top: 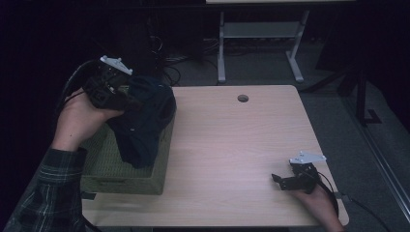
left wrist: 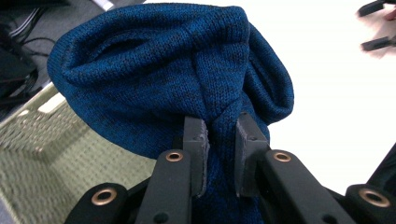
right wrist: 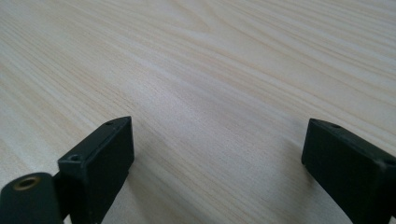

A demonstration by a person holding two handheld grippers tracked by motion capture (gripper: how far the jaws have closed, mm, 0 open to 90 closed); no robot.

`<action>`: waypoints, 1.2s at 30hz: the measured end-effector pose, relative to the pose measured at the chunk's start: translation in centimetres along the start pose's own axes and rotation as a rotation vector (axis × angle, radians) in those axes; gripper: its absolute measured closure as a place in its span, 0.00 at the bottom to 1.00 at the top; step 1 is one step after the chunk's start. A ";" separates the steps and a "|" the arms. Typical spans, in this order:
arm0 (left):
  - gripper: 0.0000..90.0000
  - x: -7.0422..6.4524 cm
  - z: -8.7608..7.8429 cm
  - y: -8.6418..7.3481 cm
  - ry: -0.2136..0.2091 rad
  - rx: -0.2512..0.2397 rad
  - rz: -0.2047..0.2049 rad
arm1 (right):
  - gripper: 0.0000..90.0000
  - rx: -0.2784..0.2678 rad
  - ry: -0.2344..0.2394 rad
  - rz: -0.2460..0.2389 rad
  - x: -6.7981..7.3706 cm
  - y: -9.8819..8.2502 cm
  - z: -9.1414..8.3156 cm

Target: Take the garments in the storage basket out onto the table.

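**K:** Status, left gripper?

**M:** Upper left of the high view, held up over the basket. Clamped on a fold of a dark blue knit beanie. Grey three-cornered plate on top, cable looping off left of it.

**K:** Grip detail?

**M:** Left gripper view: left gripper at bottom centre, pads nearly together, narrow twisted ridge of knit pinched between them. Rest of the beanie bunched and ballooning above the pads, taking most of the upper centre.

**K:** Beanie clear of the basket?

**M:** Hanging from the pinch, draped down over the basket's right rim area in the high view. Lower end touching the basket or not: cannot tell. Woven green weave of the basket lower left in the left gripper view.

**K:** Basket position?

**M:** Olive green, woven, rectangular, at the left edge of the light wood table, left-centre of the high view.

**K:** Right gripper?

**M:** Lower right of the high view, low over the table near its front right corner, pointing left. Spread wide, nothing between. Right gripper view: right gripper with one black pad lower left, the other lower right, bare wood grain of the table between and beyond.

**K:** Anything else on the table?

**M:** Round cable hole upper centre of the tabletop. White desk frame on the floor behind, top centre.
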State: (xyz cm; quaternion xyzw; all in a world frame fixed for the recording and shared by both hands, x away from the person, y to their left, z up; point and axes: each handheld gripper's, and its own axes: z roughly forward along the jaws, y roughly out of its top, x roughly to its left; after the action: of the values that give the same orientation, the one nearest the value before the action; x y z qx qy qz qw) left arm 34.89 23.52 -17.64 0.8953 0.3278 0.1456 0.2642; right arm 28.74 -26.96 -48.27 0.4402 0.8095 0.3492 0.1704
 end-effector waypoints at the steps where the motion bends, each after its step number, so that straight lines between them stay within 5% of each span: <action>1: 0.86 -0.2 0.0 0.2 -0.004 -0.001 0.005 | 0.10 0.000 0.000 0.000 0.0 0.0 0.0; 23: 0.86 -5.0 4.1 5.2 -0.122 -0.038 0.124 | 0.10 0.001 0.000 0.000 0.0 0.0 0.0; 36: 0.87 -7.3 5.9 6.6 -0.168 -0.059 0.151 | 0.10 0.000 0.001 0.003 0.0 0.0 0.0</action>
State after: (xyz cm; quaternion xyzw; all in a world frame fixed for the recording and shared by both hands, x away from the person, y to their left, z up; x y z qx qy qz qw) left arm 35.43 12.17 -19.38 0.9183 0.2315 0.0992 0.3055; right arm 28.73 -26.94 -48.26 0.4413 0.8090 0.3495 0.1694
